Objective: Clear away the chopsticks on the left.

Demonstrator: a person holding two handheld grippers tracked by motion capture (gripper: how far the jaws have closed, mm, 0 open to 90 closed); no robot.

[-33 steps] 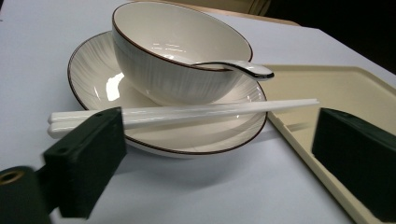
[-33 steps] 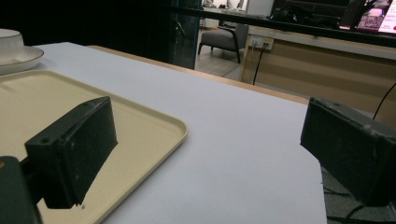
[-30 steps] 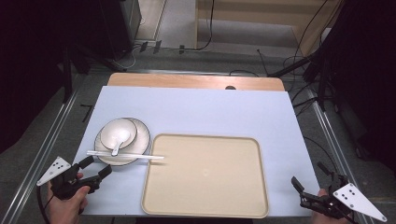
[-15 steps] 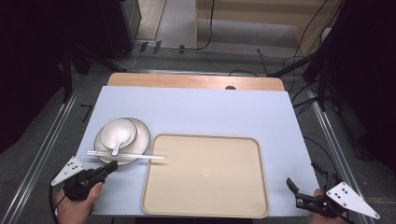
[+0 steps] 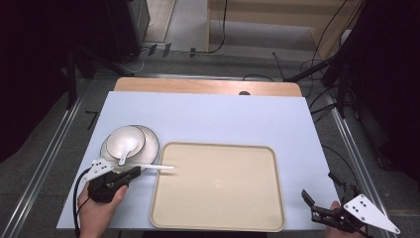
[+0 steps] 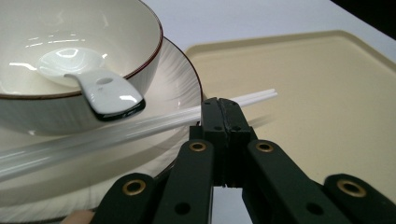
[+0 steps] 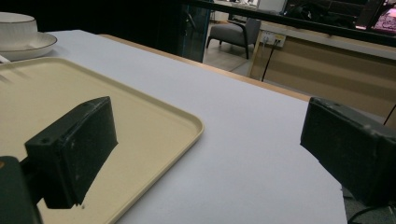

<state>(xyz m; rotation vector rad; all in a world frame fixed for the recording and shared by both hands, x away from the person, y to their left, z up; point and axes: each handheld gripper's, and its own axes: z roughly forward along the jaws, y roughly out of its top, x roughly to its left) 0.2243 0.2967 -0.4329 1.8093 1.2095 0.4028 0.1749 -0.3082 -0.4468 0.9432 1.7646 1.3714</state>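
Your left gripper's [image 6: 223, 109] jaws are pressed together on the pair of white chopsticks [image 6: 140, 123], which lie across the ribbed plate's [image 6: 180, 79] rim with tips over the beige tray [image 5: 218, 186]; your right gripper [image 5: 317, 206] waits spread wide. You seem at the pickup step: next, lift them level, since the smooth, thin, glossy sticks may swivel, clearing the brown-rimmed bowl [image 6: 70, 60] and ceramic spoon [image 6: 100, 91]

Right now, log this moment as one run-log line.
left gripper: shut, beside white plastic chopsticks | chopsticks: across cream plate rim onto beige tray | right gripper: open, idle
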